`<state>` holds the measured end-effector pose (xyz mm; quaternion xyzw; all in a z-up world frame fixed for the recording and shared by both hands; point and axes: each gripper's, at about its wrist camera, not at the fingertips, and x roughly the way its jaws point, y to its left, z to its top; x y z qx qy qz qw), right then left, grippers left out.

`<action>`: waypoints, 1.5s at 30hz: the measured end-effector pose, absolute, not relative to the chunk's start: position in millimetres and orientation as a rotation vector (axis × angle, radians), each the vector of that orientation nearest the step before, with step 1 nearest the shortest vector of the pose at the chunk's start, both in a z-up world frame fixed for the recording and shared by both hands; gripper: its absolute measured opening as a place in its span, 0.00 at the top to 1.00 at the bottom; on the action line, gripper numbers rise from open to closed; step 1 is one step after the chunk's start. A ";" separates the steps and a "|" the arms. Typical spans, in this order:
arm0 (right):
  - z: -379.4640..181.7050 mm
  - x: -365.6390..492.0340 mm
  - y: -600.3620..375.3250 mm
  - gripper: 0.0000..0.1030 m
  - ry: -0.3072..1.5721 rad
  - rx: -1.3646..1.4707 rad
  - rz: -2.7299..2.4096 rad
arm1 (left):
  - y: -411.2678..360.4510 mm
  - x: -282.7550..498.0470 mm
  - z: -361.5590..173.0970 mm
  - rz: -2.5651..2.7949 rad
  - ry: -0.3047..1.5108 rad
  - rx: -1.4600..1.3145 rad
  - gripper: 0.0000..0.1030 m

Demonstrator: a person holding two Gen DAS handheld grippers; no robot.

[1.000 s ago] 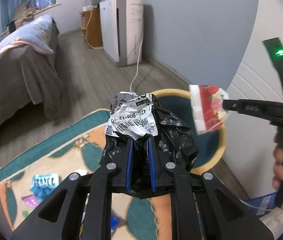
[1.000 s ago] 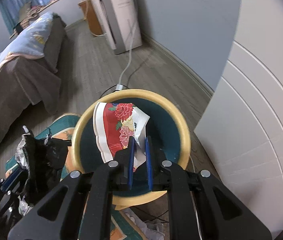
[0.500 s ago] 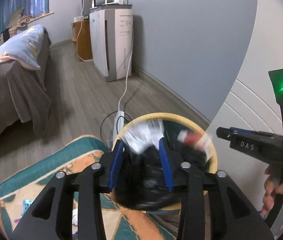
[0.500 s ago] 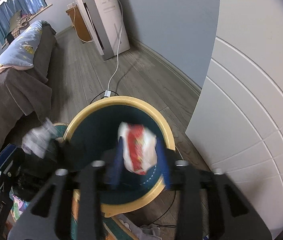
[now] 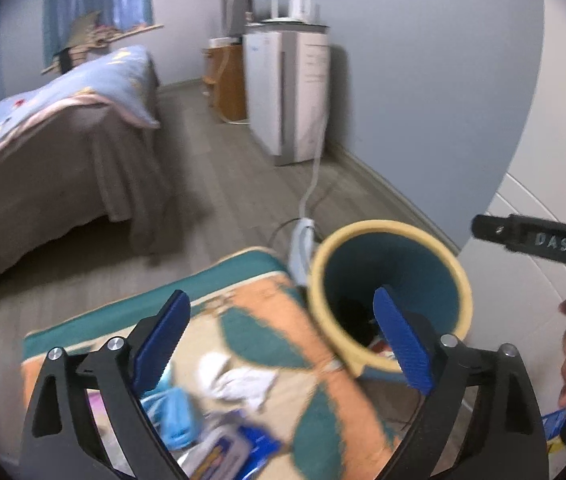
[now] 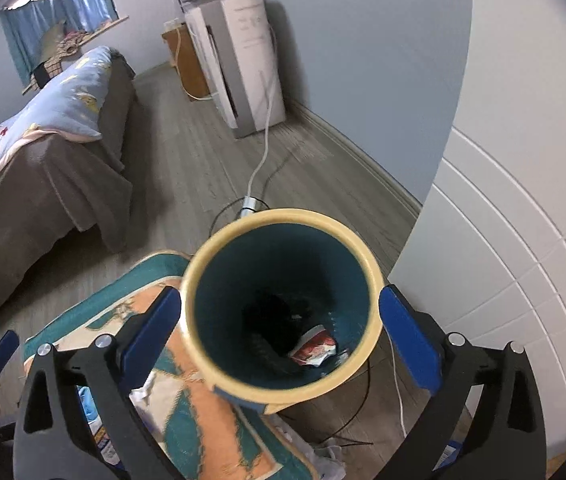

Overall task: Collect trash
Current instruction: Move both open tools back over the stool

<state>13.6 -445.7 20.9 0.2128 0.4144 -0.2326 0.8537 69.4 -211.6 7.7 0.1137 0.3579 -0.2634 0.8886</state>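
A round bin with a yellow rim (image 6: 281, 216) and teal inside stands on the floor at the rug's corner; it also shows in the left wrist view (image 5: 387, 226). Inside lie a black plastic bag (image 6: 271, 316) and a red flowered wrapper (image 6: 315, 347). My right gripper (image 6: 279, 332) is open and empty right above the bin. My left gripper (image 5: 283, 340) is open and empty, above the rug just left of the bin. More trash lies on the rug: white crumpled tissue (image 5: 239, 380) and blue wrappers (image 5: 179, 412).
A patterned orange and teal rug (image 5: 255, 312) covers the floor. A bed (image 5: 43, 152) stands to the left. A white appliance (image 5: 291, 92) with its cable and power strip (image 5: 301, 248) is behind the bin. A white panelled wall (image 6: 523, 240) is to the right.
Both grippers opened and dropped their loads into the bin: the left let go of the black bag with crumpled paper, the right the red wrapper. The left gripper has swung left.
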 end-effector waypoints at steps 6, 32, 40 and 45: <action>44.2 7.6 -392.1 0.06 0.838 0.389 -0.420 | -132.4 64.7 24.5 -0.424 0.755 0.156 0.09; -32.4 33.0 -222.7 0.06 1.082 0.253 -0.112 | 77.5 26.1 -46.4 -0.083 0.895 0.027 0.07; -59.5 50.6 -211.0 0.06 1.167 0.270 -0.125 | 59.0 36.5 -66.0 -0.128 0.935 0.119 0.07; -75.8 63.7 -198.3 0.06 1.214 0.279 -0.105 | 60.9 42.6 -83.7 -0.114 0.980 0.126 0.07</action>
